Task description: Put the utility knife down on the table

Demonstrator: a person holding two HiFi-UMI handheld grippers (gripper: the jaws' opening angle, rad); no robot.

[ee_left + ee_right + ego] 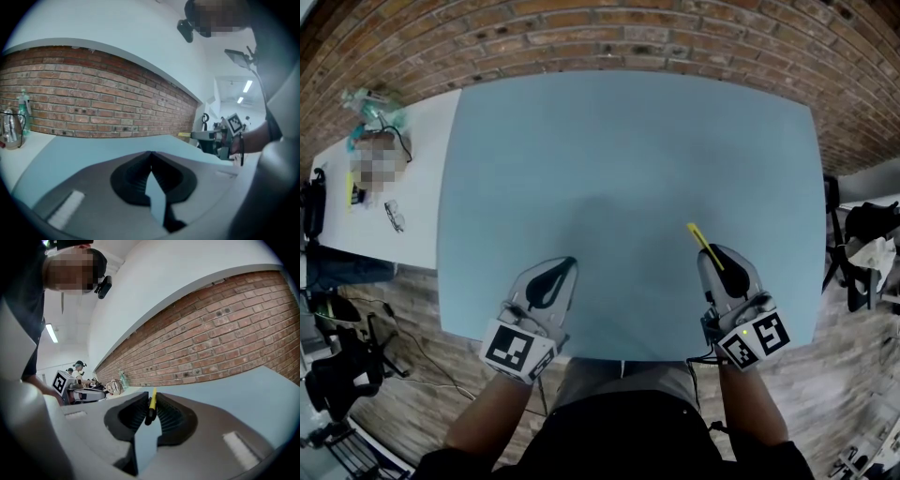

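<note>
A slim yellow-and-black utility knife [706, 244] sticks forward out of my right gripper [718, 254], which is shut on it over the near right part of the pale blue table [628, 159]. In the right gripper view the knife [151, 406] stands clamped between the black ribbed pads [168, 414]. My left gripper [567, 263] hovers over the near left of the table with its jaws closed tip to tip and nothing between them; the left gripper view shows the tips [150, 153] meeting. The right gripper [211, 139] also shows at the right of that view.
A white side table [389, 178] with small clutter stands to the left, and a bottle [24, 112] and kettle [9, 127] sit on it. A brick wall [609, 33] runs behind. Black stands and chairs [858, 253] crowd both sides of the blue table.
</note>
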